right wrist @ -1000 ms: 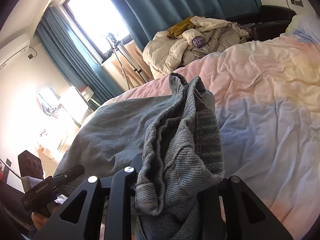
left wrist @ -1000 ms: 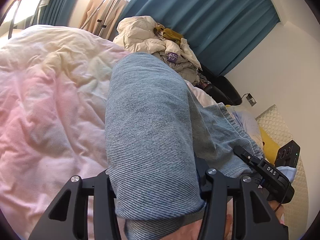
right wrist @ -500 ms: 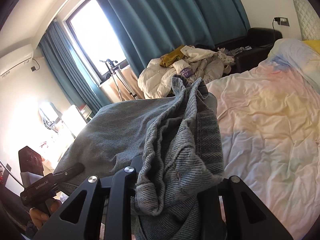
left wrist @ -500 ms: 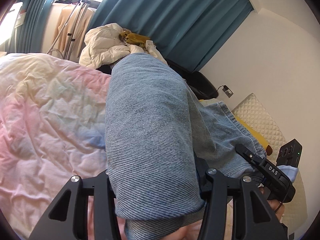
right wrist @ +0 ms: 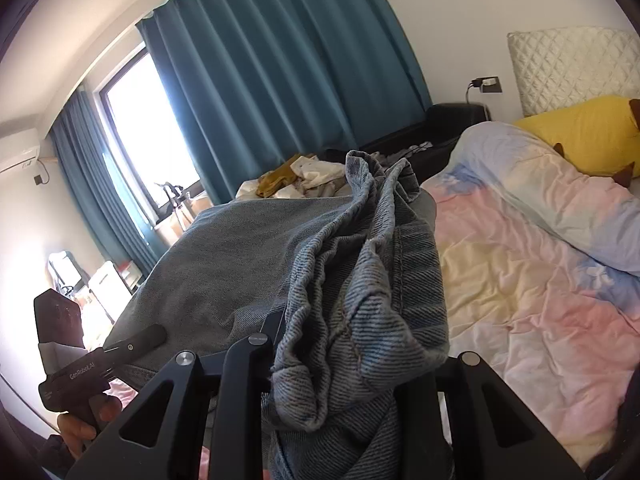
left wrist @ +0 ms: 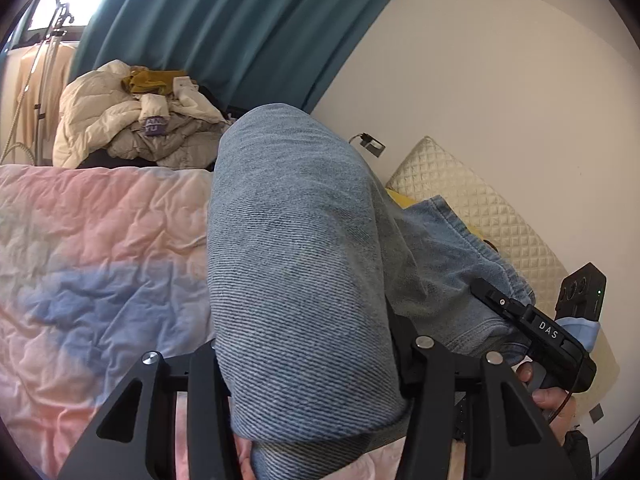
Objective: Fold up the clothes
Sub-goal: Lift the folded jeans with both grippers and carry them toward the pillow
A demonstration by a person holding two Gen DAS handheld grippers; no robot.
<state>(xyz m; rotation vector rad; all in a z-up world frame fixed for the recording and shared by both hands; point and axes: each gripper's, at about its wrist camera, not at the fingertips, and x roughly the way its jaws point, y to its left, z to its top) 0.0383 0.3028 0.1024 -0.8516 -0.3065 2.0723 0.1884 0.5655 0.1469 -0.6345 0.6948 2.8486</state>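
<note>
A pair of light blue jeans hangs in the air above a bed, held at once by two hand-held grippers; none of the visible cloth rests on the pastel pink, blue and cream duvet. The jeans run sideways from one gripper to the other, so their long axis appears to lie across the person's body, with both hands equally close to the cloth. The left gripper has its jaws pressed onto a smooth, thick roll of denim that fills the gap and bulges forward over them; the fingertips are buried in cloth. The right gripper pinches a bunched, wrinkled end with seams showing, its jaws closed on the wad in the same way. In each camera the other gripper shows at the edge, with fingers of a hand wrapped round its handle. The bed lies forward and below, so any lowering would go that way. Behind stand teal curtains and a pile of clothes.
</note>
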